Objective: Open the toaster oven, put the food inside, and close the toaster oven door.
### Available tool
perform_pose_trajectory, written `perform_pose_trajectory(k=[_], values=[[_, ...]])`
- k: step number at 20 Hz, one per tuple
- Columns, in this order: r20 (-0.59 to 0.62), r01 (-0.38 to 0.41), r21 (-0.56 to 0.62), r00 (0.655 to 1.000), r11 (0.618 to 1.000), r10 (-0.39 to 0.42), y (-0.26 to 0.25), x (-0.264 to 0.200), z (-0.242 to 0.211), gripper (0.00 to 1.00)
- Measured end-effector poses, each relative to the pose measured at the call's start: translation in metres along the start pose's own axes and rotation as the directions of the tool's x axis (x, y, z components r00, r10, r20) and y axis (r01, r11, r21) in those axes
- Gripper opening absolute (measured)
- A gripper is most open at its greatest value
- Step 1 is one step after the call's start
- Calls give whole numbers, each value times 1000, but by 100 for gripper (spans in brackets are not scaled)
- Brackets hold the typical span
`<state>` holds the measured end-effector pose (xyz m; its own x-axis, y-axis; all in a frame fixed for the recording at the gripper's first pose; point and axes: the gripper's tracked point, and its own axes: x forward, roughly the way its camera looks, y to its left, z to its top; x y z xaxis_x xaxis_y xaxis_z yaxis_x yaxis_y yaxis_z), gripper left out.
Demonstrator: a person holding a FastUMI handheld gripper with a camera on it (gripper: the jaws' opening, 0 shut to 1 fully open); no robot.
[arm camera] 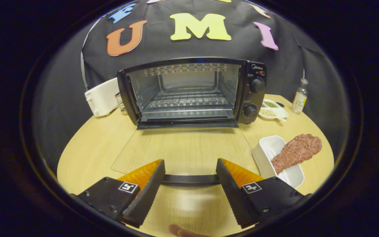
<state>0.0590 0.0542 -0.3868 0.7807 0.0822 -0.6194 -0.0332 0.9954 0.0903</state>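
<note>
Between your spread fingers: dark handle (pixel 189 179) of toaster oven door (pixel 183 149), glass folded flat on table (pixel 94 148); your gripper (pixel 190 174) released, jaws apart, neither pressing handle. Beyond fingers: toaster oven (pixel 192 92), cavity open, rack (pixel 186 98) bare. Right of fingers: meat (pixel 296 151) lying across white tray (pixel 268 148).

On the tabletop (pixel 90 154): one toaster oven (pixel 192 92) with two knobs (pixel 257 85), one slab of meat (pixel 296 151) on one white tray (pixel 270 149), one glass bottle (pixel 299 97), one divided dish (pixel 273 110), one white appliance (pixel 102 97) and one pair of tongs (pixel 189 171), spread apart.
</note>
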Motion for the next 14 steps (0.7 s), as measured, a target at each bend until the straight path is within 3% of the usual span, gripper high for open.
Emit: perform_pose_trajectory(k=[6, 11, 14], values=[[-22, -69, -21, 997, 997, 68, -22, -40, 13, 100], [-69, -101, -12, 993, 995, 100, -76, -66, 30, 99], [-109, -159, 18, 981, 987, 160, -110, -81, 39, 98]])
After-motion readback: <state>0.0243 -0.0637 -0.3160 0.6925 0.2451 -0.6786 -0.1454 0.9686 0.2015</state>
